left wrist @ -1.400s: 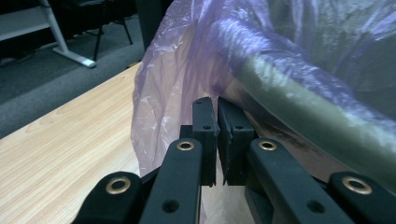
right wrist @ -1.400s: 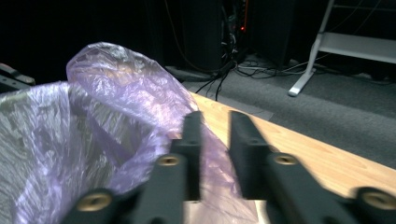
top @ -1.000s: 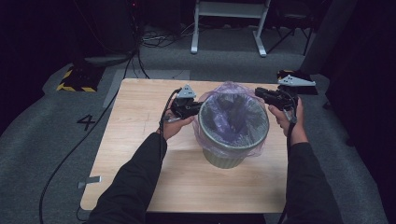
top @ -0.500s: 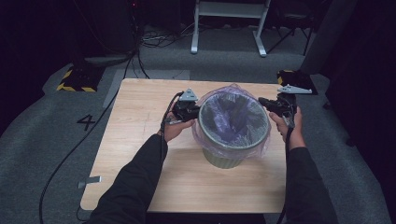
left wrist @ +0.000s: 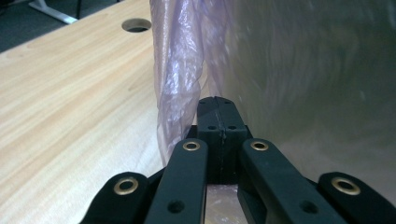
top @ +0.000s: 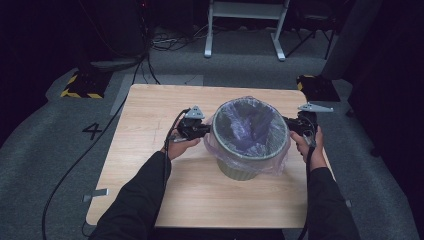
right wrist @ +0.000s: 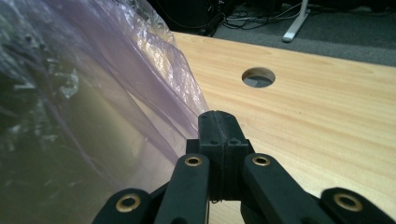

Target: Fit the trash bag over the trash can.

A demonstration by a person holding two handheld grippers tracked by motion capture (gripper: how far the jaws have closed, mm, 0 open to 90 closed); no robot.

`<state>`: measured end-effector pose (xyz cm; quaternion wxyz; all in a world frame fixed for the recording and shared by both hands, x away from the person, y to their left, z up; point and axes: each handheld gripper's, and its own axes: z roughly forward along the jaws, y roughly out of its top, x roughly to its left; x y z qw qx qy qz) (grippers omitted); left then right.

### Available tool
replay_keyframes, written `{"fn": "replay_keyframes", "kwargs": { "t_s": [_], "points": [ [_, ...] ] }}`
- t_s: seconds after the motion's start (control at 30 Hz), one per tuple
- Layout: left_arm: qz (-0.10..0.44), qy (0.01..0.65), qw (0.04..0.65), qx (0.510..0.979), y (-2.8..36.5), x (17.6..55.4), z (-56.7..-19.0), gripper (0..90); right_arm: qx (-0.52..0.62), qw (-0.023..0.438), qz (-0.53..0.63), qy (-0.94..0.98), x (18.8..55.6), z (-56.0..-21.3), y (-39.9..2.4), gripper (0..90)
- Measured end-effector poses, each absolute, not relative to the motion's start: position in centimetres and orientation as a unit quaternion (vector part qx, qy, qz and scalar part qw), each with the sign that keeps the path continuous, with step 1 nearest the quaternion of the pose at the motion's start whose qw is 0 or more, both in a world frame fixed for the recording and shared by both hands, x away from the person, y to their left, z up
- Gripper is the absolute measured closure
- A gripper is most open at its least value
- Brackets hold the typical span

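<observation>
A grey-green waste bin stands mid-table, lined with a thin purple bag whose edge is folded over the rim. My left gripper is against the bin's left side, shut on the bag's hanging film. In the left gripper view the closed tips pinch the purple bag beside the bin wall. My right gripper sits at the bin's right side, also shut. Its tips meet the bag where the film ends.
The wooden table has a round cable hole near its far edge. On the floor lie a yellow-striped block at the left, a black box at the right, and white desk legs behind.
Both grippers have sunk along the bin's sides, the right one from above the rim. The bag's edge has come down over the rim with them.
</observation>
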<state>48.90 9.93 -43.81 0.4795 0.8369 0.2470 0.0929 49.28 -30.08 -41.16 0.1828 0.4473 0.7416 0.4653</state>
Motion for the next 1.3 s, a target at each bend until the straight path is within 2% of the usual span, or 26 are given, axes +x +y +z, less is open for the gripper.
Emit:
{"fn": "replay_keyframes", "kwargs": {
  "t_s": [0.13,0.2,0.3,0.6,0.7,0.83,1.03,1.3],
  "points": [
    [0.091,0.24,0.484,0.837,10.3,48.1,-43.9,89.5,0.445,0.174,0.467,0.744,49.0,-41.7,-30.3,90.0],
    [0.093,0.236,0.486,0.836,10.5,47.7,-43.7,86.0,0.443,0.172,0.474,0.741,48.7,-41.8,-30.5,88.0],
    [0.111,0.233,0.484,0.836,10.9,46.9,-43.5,73.7,0.452,0.187,0.47,0.735,48.3,-41.7,-31.0,76.8],
    [0.133,0.205,0.472,0.847,11.5,44.2,-43.0,49.0,0.434,0.24,0.47,0.73,45.7,-39.6,-33.5,44.2],
    [0.132,0.196,0.47,0.851,11.4,43.5,-42.8,39.1,0.423,0.257,0.46,0.737,44.6,-39.2,-34.2,38.0],
    [0.118,0.189,0.477,0.85,11.5,42.9,-42.7,27.8,0.393,0.25,0.461,0.755,43.2,-39.1,-34.4,34.1],
    [0.105,0.183,0.505,0.837,11.8,41.7,-41.9,23.9,0.336,0.248,0.455,0.787,40.5,-39.2,-33.4,32.3],
    [0.103,0.166,0.504,0.841,12.8,40.1,-41.6,23.3,0.304,0.237,0.465,0.798,37.1,-39.7,-33.3,28.7]
  ]
}}
